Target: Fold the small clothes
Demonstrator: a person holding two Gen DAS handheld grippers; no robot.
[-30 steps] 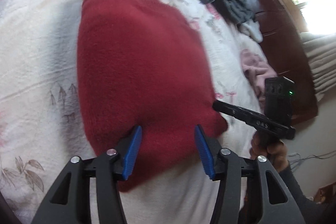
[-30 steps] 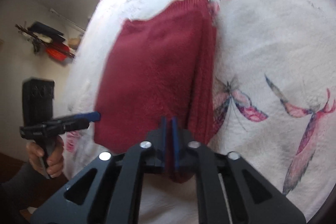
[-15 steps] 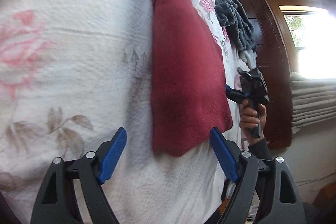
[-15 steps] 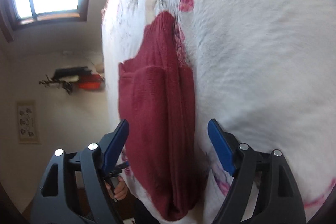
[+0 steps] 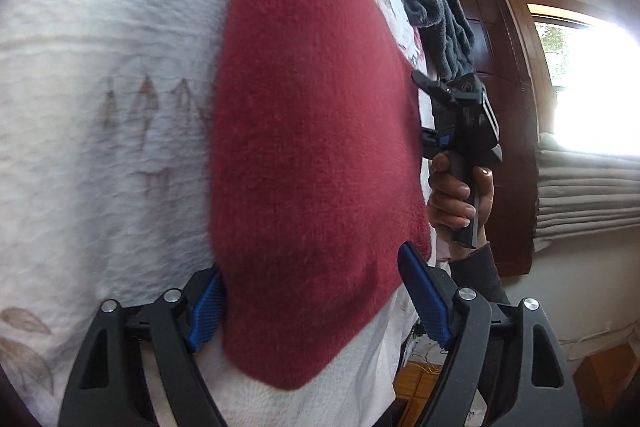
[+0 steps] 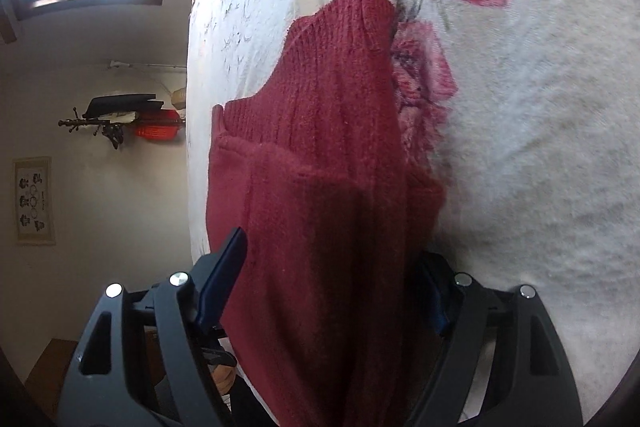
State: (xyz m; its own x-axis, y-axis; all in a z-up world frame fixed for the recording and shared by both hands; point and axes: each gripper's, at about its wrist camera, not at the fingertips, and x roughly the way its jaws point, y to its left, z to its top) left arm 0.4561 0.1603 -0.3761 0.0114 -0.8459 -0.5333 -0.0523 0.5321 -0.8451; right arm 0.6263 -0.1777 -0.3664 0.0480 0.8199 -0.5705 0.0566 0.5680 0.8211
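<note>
A folded dark red sweater (image 5: pixel 312 131) lies on the white floral blanket (image 5: pixel 100 115) of a bed. My left gripper (image 5: pixel 316 303) is open and turned on its side, its blue pads (image 5: pixel 206 309) straddling the sweater's near end. In the right wrist view the same sweater (image 6: pixel 332 187) fills the middle and my right gripper (image 6: pixel 328 291) is open around its other end; one finger is half hidden behind the cloth. The left wrist view also shows the right gripper (image 5: pixel 460 123) at the bed's edge, held in a hand (image 5: pixel 456 199).
A grey garment (image 5: pixel 436 23) lies further up the bed. Beyond the bed's edge stand a dark wooden cabinet (image 5: pixel 512 99) and stacked folded bedding (image 5: pixel 588 195) under a bright window. A wall rack (image 6: pixel 120 123) hangs past the other bed edge.
My right gripper, shut on the sweater's edge a second ago, has let go and opened. Both grippers turned sideways and moved in until the sweater's ends sit between their open fingers.
</note>
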